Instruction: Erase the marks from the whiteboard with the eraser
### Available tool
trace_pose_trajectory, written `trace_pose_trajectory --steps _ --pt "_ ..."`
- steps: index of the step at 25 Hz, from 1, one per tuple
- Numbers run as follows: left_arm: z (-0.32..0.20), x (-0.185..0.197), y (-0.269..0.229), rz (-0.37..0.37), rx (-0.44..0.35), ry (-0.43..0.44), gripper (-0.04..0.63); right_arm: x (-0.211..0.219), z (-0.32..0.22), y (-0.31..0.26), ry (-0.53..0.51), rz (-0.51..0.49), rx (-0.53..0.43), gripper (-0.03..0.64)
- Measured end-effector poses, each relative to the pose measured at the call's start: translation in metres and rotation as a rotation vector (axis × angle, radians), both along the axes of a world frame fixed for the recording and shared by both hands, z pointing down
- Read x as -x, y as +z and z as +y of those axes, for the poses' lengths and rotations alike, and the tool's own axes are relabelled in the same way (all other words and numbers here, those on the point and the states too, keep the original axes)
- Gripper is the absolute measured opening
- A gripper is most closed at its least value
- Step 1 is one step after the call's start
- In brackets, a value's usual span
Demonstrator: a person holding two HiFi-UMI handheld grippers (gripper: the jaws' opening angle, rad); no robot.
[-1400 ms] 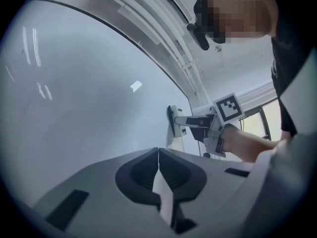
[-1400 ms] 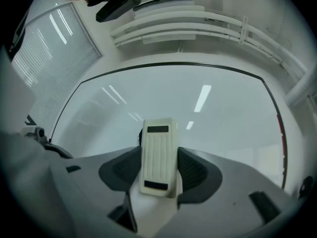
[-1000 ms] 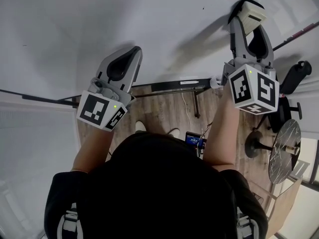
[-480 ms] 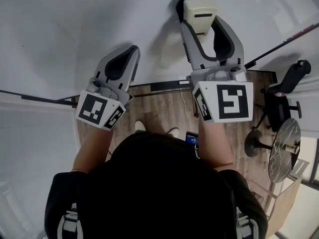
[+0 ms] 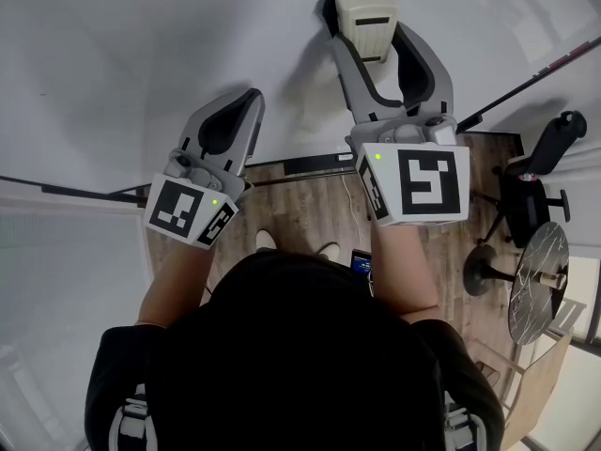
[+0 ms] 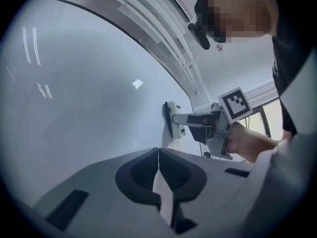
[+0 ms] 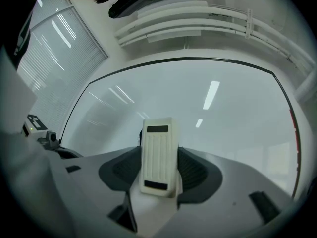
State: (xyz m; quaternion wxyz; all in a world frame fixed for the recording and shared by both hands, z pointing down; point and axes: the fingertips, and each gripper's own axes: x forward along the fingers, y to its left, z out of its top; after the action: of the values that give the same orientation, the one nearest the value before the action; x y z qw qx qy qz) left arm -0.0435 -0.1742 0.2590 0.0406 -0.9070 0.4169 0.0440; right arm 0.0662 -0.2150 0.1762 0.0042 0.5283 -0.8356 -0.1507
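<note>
Head view: the eraser (image 5: 366, 17) is at the upper centre of the frame, flat against the whiteboard (image 5: 131, 54). The right gripper (image 5: 377, 40) is clamped on it, one jaw on each long side. The right gripper view shows the eraser's ribbed cream back between those jaws. The left gripper (image 5: 246, 101) is at centre left, jaws closed together with nothing between them; tip contact with the board cannot be confirmed. A chair (image 5: 552, 153) stands at the right edge on a wooden floor (image 5: 310, 207).

Head view steeply down from above; 2 gripper views close along their jaws; whiteboard (image 5: 141, 45) common to all 3.
</note>
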Motion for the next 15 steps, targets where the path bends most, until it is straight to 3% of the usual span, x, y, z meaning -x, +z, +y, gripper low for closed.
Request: trace_pose_trajectory --steps 15 --pt "-0.003 0.0026 0.0 0.001 0.004 -0.008 0.006 -0.0063 -0.0082 -0.0032 0.121 0.047 -0.002 0.23"
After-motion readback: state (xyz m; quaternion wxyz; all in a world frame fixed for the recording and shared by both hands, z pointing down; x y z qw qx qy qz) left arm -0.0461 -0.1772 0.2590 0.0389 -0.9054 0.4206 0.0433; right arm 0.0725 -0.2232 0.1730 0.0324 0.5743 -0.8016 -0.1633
